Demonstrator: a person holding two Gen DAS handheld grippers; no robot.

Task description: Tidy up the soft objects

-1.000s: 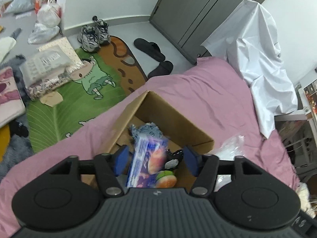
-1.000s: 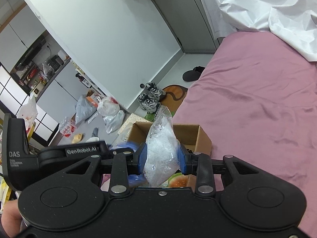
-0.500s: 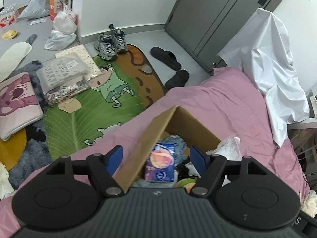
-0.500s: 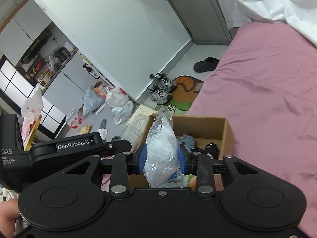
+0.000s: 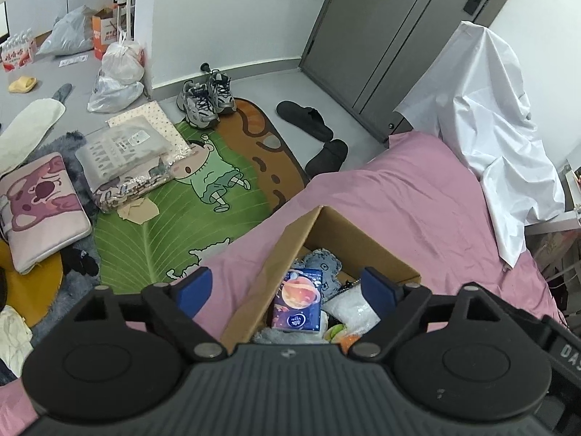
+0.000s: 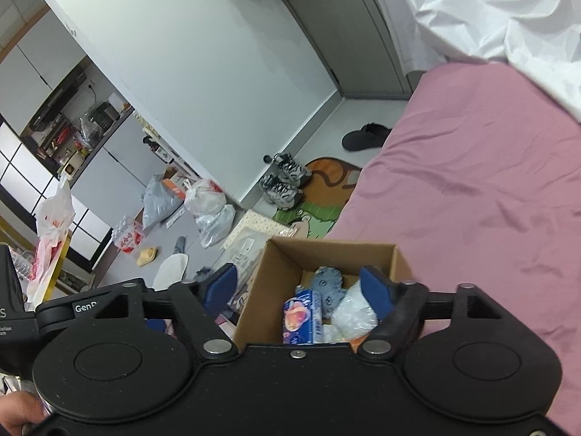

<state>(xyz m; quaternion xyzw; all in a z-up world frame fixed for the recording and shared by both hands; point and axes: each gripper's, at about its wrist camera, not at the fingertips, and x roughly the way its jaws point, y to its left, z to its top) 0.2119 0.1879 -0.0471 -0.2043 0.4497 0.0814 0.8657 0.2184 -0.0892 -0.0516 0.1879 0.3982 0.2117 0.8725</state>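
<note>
The left claw (image 5: 287,287) is hanging spread wide over the cardboard box (image 5: 348,232) on the pink bed (image 5: 417,196), its jaws having just been opening with nothing pinched; the tissue pack (image 5: 298,303) is lying in the box just below, toward 6 o'clock. The right claw (image 6: 297,287) is also standing spread, jaws just opened, pads clear of the clear plastic bag (image 6: 350,314), which is resting in the box toward 5 o'clock, beside the tissue pack. Both claws are pointing downward into the box.
</note>
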